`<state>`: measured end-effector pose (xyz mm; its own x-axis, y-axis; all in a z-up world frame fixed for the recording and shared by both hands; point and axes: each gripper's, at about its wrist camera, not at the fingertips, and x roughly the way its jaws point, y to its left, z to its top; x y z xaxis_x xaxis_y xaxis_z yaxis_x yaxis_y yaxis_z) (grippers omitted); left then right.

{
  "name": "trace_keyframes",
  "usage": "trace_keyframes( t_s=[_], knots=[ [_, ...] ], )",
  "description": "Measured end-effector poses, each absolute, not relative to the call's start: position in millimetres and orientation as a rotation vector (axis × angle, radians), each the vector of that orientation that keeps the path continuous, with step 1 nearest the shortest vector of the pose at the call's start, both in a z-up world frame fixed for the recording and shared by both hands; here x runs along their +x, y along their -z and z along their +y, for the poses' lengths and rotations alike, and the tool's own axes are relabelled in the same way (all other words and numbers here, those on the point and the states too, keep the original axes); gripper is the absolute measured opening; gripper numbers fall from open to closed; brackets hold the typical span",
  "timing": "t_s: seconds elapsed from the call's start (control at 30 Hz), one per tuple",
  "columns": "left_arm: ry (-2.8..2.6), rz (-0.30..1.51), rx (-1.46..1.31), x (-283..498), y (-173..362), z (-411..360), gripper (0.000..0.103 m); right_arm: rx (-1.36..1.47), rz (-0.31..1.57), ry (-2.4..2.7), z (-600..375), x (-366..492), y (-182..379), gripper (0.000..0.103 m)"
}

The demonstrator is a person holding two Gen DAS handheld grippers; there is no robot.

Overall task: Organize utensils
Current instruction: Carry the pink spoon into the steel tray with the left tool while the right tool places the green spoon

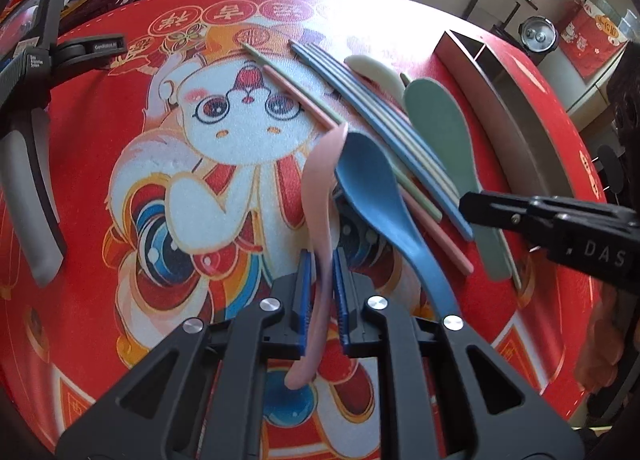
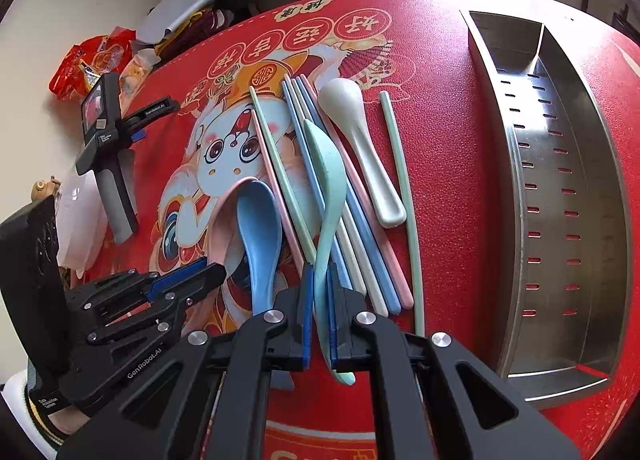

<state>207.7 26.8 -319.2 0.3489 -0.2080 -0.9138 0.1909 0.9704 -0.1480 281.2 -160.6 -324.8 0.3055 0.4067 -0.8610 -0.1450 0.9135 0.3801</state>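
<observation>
Left wrist: left tool [image 1: 320, 256] clamps pink spoon [image 1: 320, 195], right tool [image 2: 320, 272] green spoon [image 2: 330, 187]

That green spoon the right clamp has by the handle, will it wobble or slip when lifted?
The green spoon looks like rigid moulded plastic, so probably stiff and light. The right gripper pinches only its narrow handle, so the bowl may pivot. Its smooth surface could slide.

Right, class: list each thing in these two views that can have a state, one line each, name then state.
Left claw: shut on pink spoon.
Right claw: shut on green spoon.
Pink spoon: gripped by its handle, bowl forward.
Green spoon: gripped by its handle, over the chopsticks.
Blue spoon: lying loose, not gripped.
White spoon: lying loose on the mat.
Metal tray: nothing visible in it.
</observation>
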Motion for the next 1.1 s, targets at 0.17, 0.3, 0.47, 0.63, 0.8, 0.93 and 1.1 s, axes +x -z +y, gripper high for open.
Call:
trace_keyframes(
  t_s=[0.17, 0.3, 0.47, 0.63, 0.8, 0.93, 1.1],
  knots=[
    [0.259, 1.157, 0.032, 191, 320, 30, 0.016, 0.252, 1.214, -0.37, -162, 273, 327, 0.006],
    [0.245, 1.15, -0.012, 189, 320, 36, 0.012, 0.258, 1.227, -0.371, -162, 268, 331, 0.006],
    [0.232, 1.17, -0.136, 190, 318, 50, 0.011, 0.267, 1.223, -0.38, -162, 265, 328, 0.006],
    [0.247, 1.142, -0.222, 190, 292, 59, 0.011, 0.297, 1.19, -0.377, -172, 263, 313, 0.006],
    [0.317, 1.08, -0.254, 197, 250, 46, 0.011, 0.317, 1.141, -0.353, -196, 260, 291, 0.006],
    [0.393, 1.042, -0.263, 211, 221, 15, 0.012, 0.333, 1.11, -0.289, -232, 258, 274, 0.006],
    [0.495, 1.03, -0.256, 239, 208, -46, 0.012, 0.312, 1.122, -0.181, -280, 265, 269, 0.006]
  ],
)
